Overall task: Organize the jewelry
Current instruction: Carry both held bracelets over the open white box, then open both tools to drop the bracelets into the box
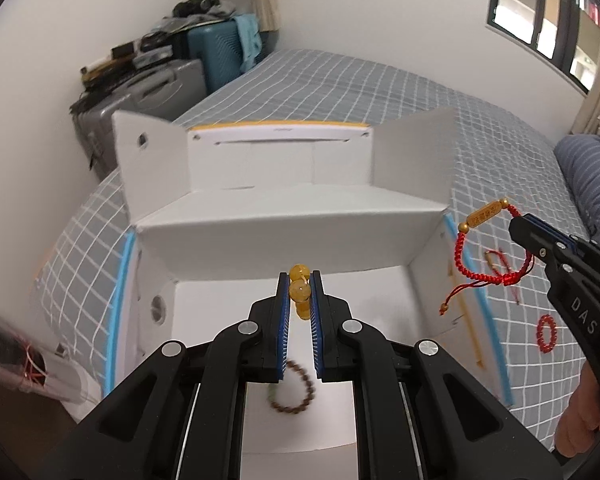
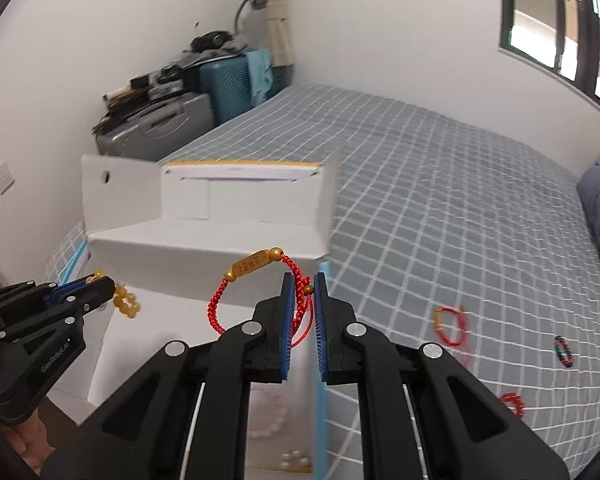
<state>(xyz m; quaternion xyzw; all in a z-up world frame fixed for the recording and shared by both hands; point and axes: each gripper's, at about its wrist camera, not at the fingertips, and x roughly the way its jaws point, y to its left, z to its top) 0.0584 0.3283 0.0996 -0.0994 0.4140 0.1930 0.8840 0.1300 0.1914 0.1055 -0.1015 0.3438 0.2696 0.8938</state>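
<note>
Yellow round glass-like beads on a bracelet (image 1: 300,285) sit pinched between the pads of the left gripper (image 1: 300,280), whose jaws are pressed tight on them. This bracelet hangs right over the open white cardboard box (image 1: 284,216) on the bed with the grey checked sheet (image 2: 440,184), so the box floor lies straight below and a little ahead of the left claw. I think a drop from there would land inside. The right gripper (image 2: 303,280) pinches a red braided cord bracelet with a gold tube bead (image 2: 252,266); its jaws are also squeezed shut on the cord. The loop hangs out to the left of that claw, with the gold tube lying almost flat across the top. It is at the right wall of the box, by the blue strip on the edge, so the right hand likely needs to go a bit more to the left to get over the box. Of the two hands, the left one looks nearer to a clean drop. Inside the box I count one brown bead bracelet (image 1: 292,390), one pale pink one (image 2: 272,416) that is blurry, and a small white bead thing (image 2: 296,460) I cannot make out well. On the sheet I count three more: a red cord bracelet with gold (image 2: 452,326), a dark many-coloured ring (image 2: 564,352) and a red bead ring (image 2: 514,402).
</note>
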